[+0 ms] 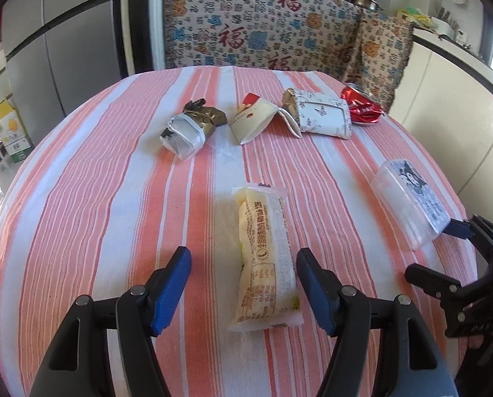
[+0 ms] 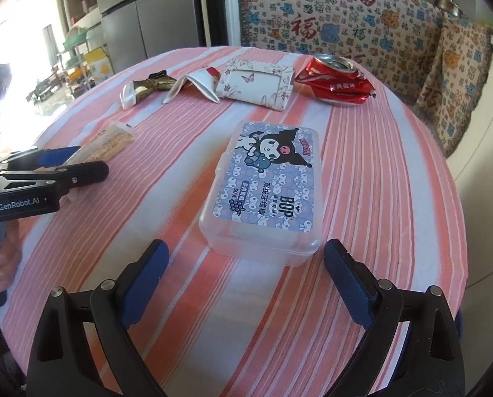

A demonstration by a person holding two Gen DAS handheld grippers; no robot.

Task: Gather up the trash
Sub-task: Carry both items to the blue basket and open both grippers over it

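Both tools gape wide: left tool [image 1: 243, 284] straddles the light, crinkly wrapper [image 1: 266, 261]; best pinched mid-length.

The clear plastic box [image 2: 263, 195] on the counter's right side bears "BOP". The left tool [image 2: 58, 162] reads "GenRobot.AI". The far patterned cloth [image 2: 345, 16] repeats "福".
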